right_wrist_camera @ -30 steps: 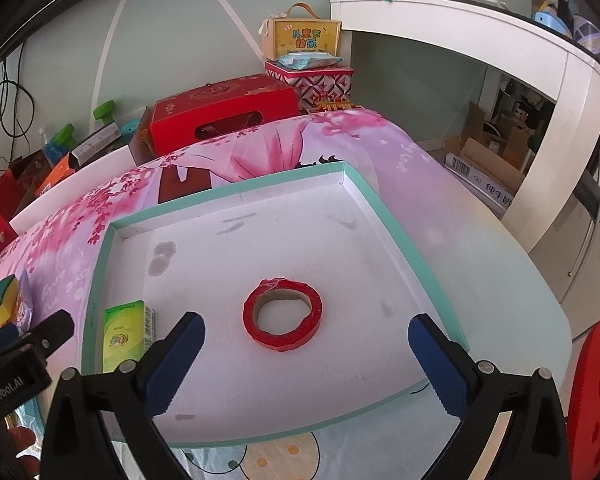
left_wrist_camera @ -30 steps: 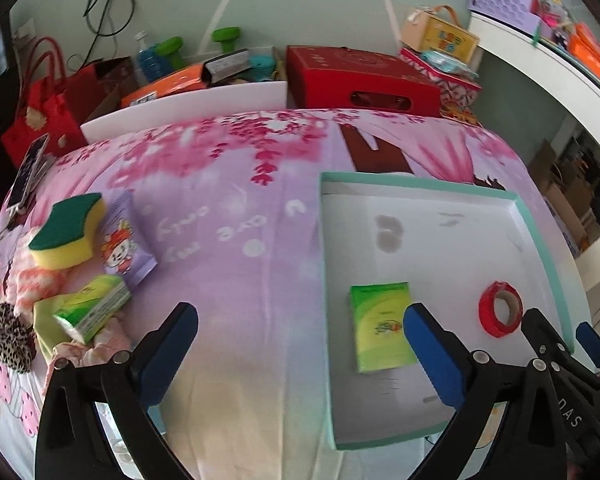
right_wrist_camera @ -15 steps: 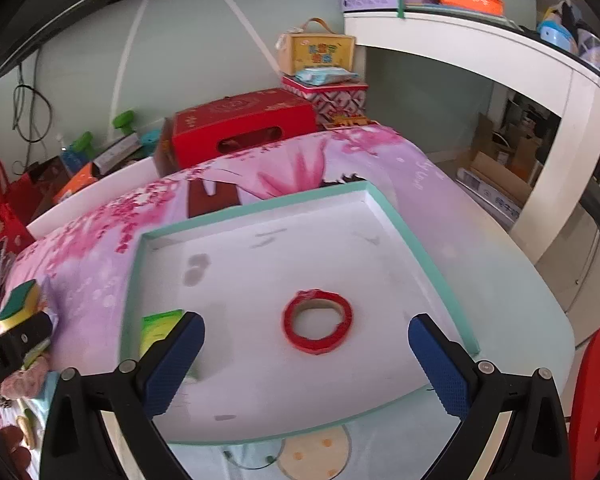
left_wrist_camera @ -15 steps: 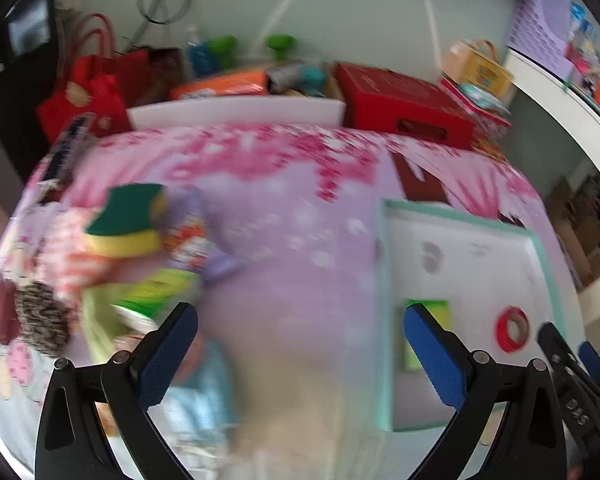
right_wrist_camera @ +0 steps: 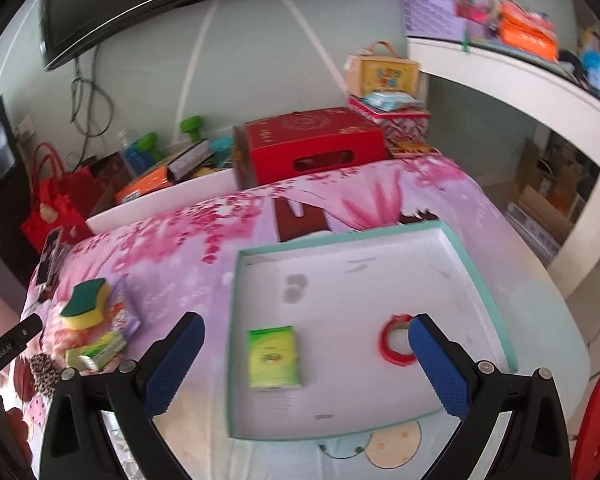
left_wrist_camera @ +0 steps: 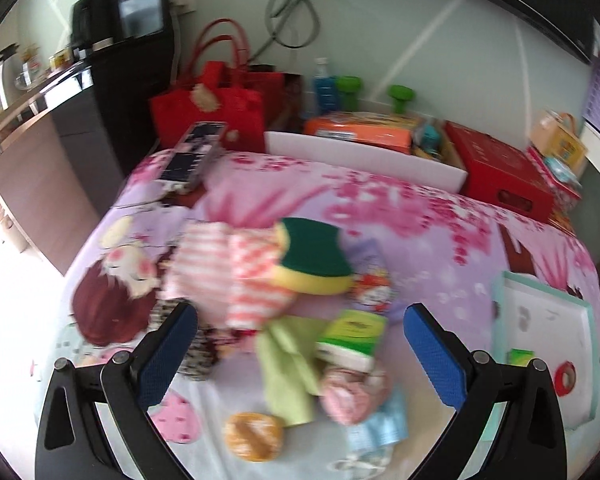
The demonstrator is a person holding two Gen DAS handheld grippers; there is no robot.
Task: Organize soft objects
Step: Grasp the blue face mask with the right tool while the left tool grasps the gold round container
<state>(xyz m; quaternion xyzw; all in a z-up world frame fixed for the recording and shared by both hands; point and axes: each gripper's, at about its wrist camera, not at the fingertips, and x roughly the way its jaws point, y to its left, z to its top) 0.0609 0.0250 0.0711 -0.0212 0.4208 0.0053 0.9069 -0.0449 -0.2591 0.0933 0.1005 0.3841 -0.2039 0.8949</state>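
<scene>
- While both tongs hang empty over the bed, the white tray [right_wrist_camera: 476, 280] fills the centre-right of the right wrist view, sitting between and above the right gripper [right_wrist_camera: 306, 354], whose blue pads are spread wide.
- The left gripper [left_wrist_camera: 300, 354] is just as wide apart, with the soft pile in the middle of its frame, between its pads and just above them.
- Sponge [left_wrist_camera: 314, 258] tops the pile, green face up, long axis roughly left-right.
- Green tissue pack [left_wrist_camera: 350, 338] lies below it, tilted, slightly blurry.
- Second tissue pack [right_wrist_camera: 274, 356] lies flat in the tray's lower left, long axis running up-down the frame.
- Red tape roll [right_wrist_camera: 394, 342] lies right of it, touching the right pad in view.
</scene>
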